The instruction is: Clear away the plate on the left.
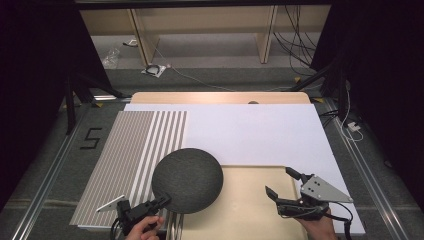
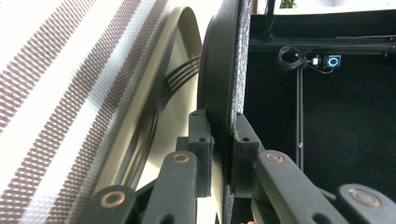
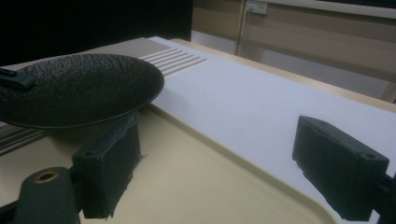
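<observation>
Grey floor point(image 1: 215, 75), wooden shelving point(image 1: 200, 30), cables point(image 1: 295, 45), dark surroundings

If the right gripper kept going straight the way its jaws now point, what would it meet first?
Probably nothing soon: the open right gripper points up-left over the beige tray toward the white sheet. The dark plate, clamped by the left gripper, seems to lie left of that line, though depth is unclear.

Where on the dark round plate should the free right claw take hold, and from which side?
On the rim of the plate, from its right side. It is thin and shallow, held off the tray by the left claw clamped on its near-left edge, so the opposite edge is exposed. The right claw is open beside it and could likely slide one jaw above and one below.
</observation>
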`<state>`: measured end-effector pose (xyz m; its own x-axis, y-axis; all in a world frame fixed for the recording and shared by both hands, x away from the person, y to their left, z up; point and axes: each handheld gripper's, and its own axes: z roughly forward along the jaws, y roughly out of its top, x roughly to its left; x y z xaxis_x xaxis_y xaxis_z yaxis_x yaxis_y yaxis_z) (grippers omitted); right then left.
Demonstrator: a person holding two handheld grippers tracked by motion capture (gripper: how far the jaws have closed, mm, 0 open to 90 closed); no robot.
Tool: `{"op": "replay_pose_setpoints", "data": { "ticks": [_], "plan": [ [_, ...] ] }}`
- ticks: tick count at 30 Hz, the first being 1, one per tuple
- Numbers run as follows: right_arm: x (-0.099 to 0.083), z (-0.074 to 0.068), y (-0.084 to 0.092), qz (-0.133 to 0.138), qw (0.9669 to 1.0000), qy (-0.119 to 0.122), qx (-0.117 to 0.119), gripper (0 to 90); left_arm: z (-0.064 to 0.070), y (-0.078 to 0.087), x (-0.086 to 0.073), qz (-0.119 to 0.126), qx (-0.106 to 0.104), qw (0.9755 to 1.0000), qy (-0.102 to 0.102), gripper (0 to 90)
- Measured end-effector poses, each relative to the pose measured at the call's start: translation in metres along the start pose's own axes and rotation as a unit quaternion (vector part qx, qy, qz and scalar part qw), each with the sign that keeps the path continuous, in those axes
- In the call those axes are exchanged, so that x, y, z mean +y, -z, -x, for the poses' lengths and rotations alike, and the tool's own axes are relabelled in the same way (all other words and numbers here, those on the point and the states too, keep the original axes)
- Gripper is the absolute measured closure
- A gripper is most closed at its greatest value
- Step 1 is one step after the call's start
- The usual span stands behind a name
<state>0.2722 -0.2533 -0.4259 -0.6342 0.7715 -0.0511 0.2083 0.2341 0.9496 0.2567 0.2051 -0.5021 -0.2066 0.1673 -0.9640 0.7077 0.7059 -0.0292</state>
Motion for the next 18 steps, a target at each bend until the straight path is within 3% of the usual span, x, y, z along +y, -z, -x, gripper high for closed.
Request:
{"op": "replay_pose_setpoints", "data": {
  "ticks": [18],
  "plan": [
    [0.0,0.0,0.0,0.001,1.0,0.001,-0.001,16.2,0.006,-0.022,-0.015,-0.051,0.009,0.9986,-0.014,81.5]
  ]
}}
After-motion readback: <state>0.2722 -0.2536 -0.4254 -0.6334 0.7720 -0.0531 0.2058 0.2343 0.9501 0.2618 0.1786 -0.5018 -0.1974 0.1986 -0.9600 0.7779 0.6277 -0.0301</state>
